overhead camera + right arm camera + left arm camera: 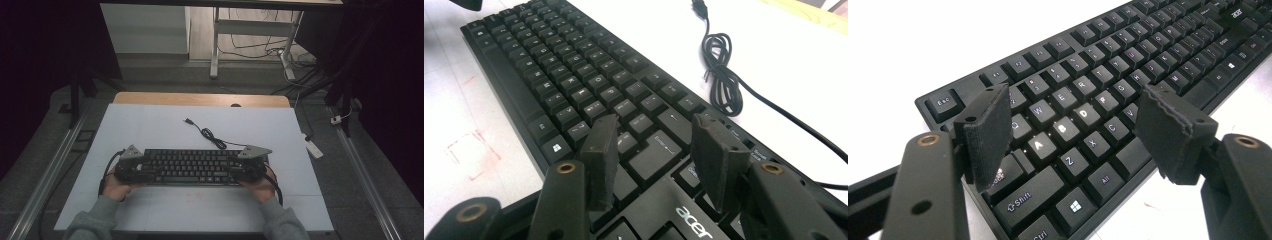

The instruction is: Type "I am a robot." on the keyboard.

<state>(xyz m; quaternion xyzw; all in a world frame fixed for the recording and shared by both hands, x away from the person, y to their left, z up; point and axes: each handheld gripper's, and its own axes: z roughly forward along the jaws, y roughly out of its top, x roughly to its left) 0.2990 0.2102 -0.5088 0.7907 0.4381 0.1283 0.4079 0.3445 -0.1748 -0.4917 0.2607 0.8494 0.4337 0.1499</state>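
A black Acer keyboard [192, 166] lies flat on the white surface [150, 130], near the edge closest to the person and lengthwise across it. Its black USB cable [207, 134] runs off the keyboard's far edge, loops in a loose coil just behind the keyboard, and ends in a plug lying farther back on the surface.

The left gripper [131, 167] sits at the keyboard's left end, held by the person's left hand [116, 187]. In the left gripper view [1073, 132] its jaws are spread wide over the left block of keys, above the A, S and D row; the pads hang just above the keycaps and press on nothing.

The right gripper [248, 167] sits at the keyboard's right end in the right hand [261, 189]. In the right gripper view [654, 160] its jaws are also spread apart, hovering over the keys near the Enter key, just beyond the Acer logo, with no pinch on the keyboard visible between the pads.

A faint red square mark [471, 150] shows on the surface just in front of the keyboard's near edge.
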